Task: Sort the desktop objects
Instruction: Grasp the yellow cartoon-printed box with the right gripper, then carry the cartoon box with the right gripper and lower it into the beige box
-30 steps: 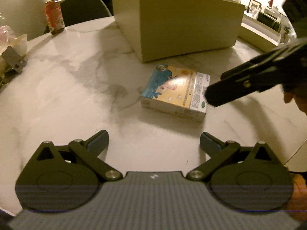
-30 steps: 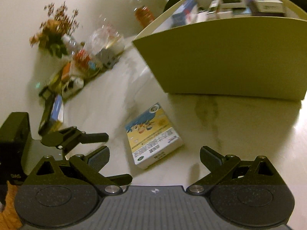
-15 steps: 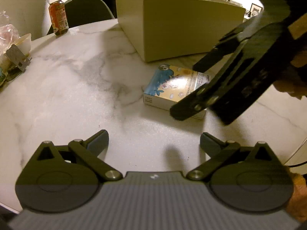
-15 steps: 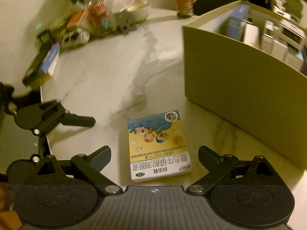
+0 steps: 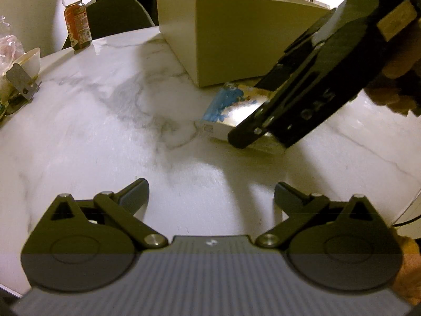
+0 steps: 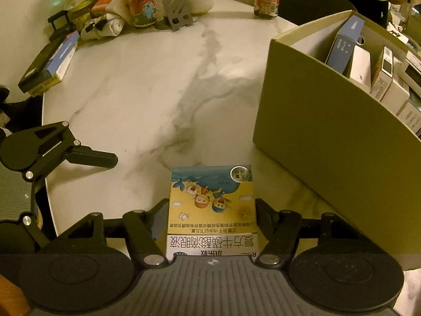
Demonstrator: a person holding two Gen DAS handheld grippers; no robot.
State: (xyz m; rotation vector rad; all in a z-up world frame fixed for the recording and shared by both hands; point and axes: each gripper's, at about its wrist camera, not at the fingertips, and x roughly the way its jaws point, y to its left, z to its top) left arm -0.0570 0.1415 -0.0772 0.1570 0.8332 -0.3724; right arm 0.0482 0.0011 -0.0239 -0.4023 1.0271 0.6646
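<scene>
A flat eye-drop carton (image 6: 211, 205) lies face up on the white marbled counter (image 6: 147, 100), just beside the olive storage box (image 6: 329, 142) of packed cartons. Its top shows a blue whale and cartoon children on yellow above a white band of dark Chinese print. The right gripper (image 6: 211, 208) straddles it, jaws closing, fingers at both long edges. The left gripper (image 5: 210, 192) hovers spread, nothing between its fingers, well apart from the carton.
</scene>
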